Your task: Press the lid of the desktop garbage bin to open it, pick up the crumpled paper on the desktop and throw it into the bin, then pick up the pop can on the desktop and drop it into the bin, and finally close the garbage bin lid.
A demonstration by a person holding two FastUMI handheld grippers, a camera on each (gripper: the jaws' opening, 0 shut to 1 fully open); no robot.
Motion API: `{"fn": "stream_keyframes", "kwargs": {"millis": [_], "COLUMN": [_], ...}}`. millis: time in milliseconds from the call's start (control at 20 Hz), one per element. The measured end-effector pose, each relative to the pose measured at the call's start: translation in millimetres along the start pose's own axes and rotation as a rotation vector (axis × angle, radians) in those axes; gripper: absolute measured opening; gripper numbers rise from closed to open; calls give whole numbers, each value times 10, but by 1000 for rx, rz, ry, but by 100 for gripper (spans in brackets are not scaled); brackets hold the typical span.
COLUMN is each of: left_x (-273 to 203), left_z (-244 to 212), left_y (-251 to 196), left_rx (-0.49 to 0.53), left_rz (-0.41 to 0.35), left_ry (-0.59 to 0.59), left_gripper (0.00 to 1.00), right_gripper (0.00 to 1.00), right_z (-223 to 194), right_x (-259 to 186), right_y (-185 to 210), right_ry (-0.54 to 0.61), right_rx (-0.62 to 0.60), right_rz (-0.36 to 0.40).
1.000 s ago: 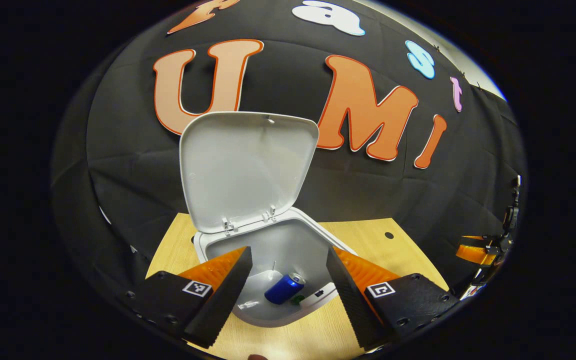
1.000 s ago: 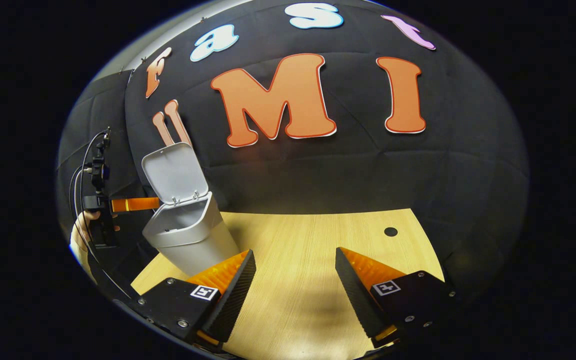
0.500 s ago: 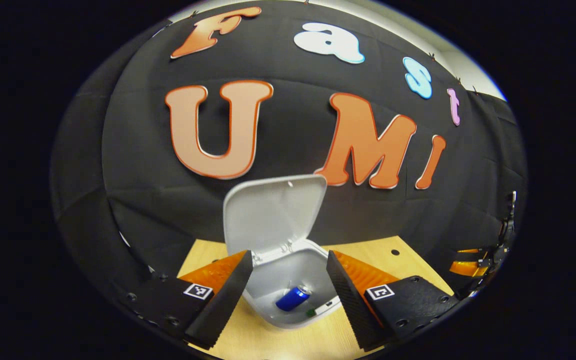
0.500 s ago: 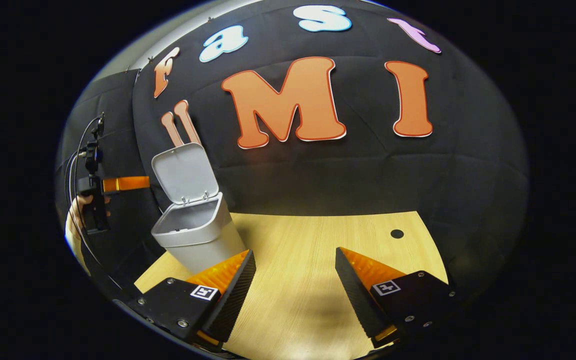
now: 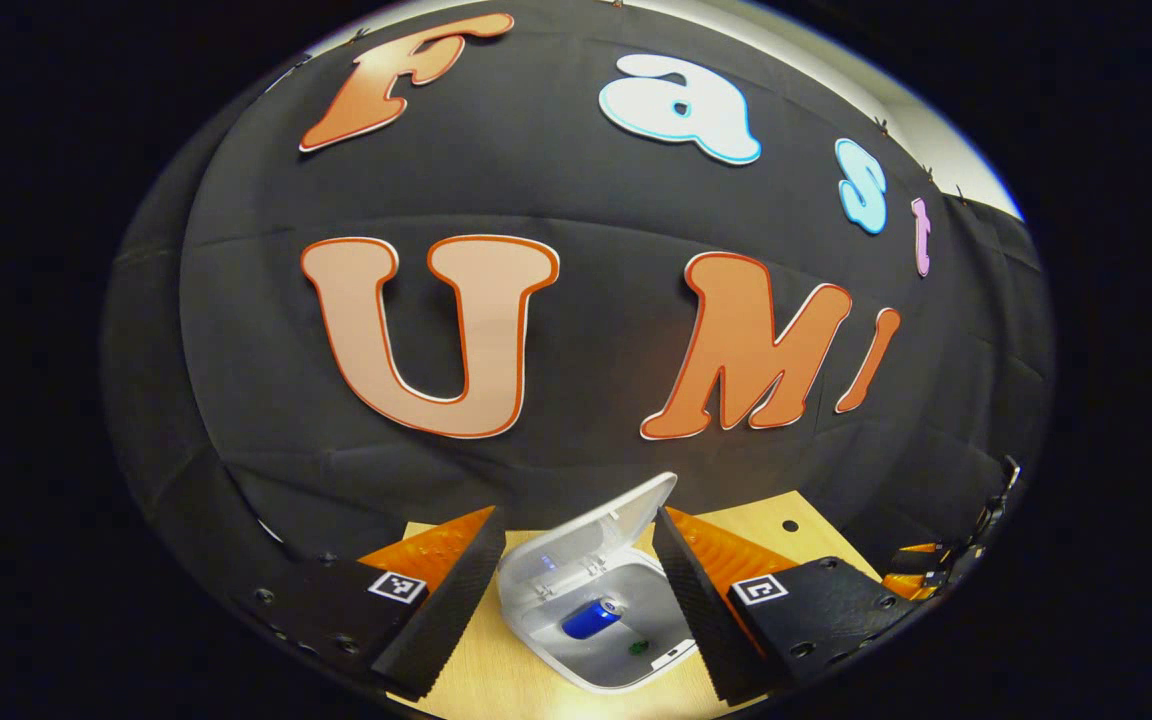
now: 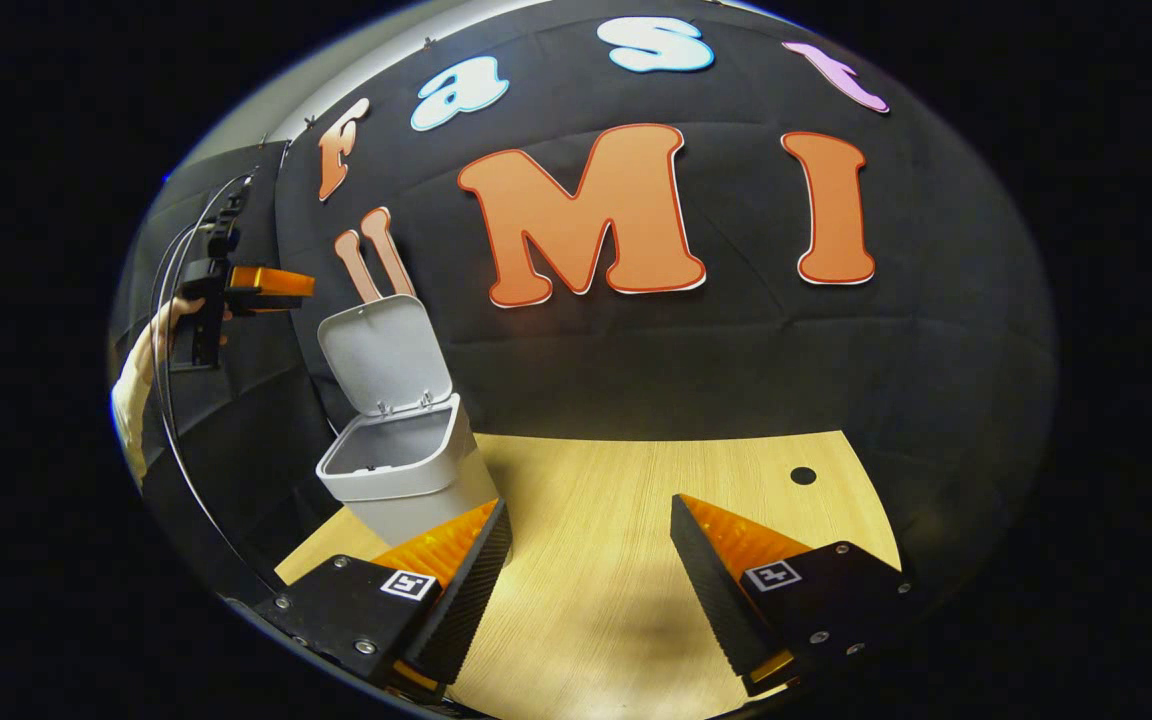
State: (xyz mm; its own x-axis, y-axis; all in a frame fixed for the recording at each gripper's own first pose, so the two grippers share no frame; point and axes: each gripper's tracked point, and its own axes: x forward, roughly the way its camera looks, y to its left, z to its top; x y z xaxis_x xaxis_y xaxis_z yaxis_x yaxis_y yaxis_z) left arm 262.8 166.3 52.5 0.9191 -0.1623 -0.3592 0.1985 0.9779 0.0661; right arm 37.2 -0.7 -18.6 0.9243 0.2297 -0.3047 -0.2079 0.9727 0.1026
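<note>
I read both throw-ins as done: the pop can point(image 5: 591, 618) lies on its side at the bottom of the bin point(image 6: 406, 480), and the table point(image 6: 596, 520) in the right gripper view carries no paper or can; I cannot make out the crumpled paper inside. What remains, by my judgement, is closing the lid point(image 6: 381, 352). It stands up and open, hinged at the bin's rear edge toward the wall, its inner face turned to the front. My left gripper point(image 5: 576, 590) has its jaws spread wide and empty, and the open bin shows between and below them; in the right gripper view that same left gripper point(image 6: 236, 290) hangs above lid height and to the left of the bin, held by a hand point(image 6: 166, 320). The right gripper point(image 6: 591, 575) is also wide open with nothing in it, low over the table with the bin just beyond its left finger. I judge the left one better placed: it sits over the lid's free top edge, so a push forward and down from behind that edge should swing it shut.
</note>
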Motion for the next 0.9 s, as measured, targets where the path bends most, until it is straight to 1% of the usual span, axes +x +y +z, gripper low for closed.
{"fn": "stream_keyframes", "kwargs": {"millis": [100,200,250,300,400,500,600,700,750,900], "left_x": [162,329,408,500,673,817,869,913,907,902], "left_z": [107,92,75,42,6,-29,-171,-321,-348,-525], "left_y": [97,132,163,228,326,353,328,325,337,229], "left_rx": [12,11,25,48,73,64,62,103,120,110], "left_rz": [5,0,7,32,62,74,63,64,71,41], "left_ry": [63,144,175,200,218,222,261,304,307,339], "left_gripper": [95,95,95,95,95,95,95,96,96,96], "right_gripper": [96,96,96,96,96,96,96,96,96,96], "right_z": [-15,-30,-33,-50,-90,-132,-156,-185,-186,-235], "right_x": [-17,-18,-23,-30,-34,-31,-30,-25,-16,17], "right_y": [-21,-43,-58,-72,-117,-143,-139,-154,-168,-130], "right_ry": [0,1,1,1,1,6,10,16,16,27], "right_rx": [0,8,19,33,65,94,105,95,97,114], "right_rz": [-6,-10,-12,-16,-26,-33,-33,-38,-46,-35]}}
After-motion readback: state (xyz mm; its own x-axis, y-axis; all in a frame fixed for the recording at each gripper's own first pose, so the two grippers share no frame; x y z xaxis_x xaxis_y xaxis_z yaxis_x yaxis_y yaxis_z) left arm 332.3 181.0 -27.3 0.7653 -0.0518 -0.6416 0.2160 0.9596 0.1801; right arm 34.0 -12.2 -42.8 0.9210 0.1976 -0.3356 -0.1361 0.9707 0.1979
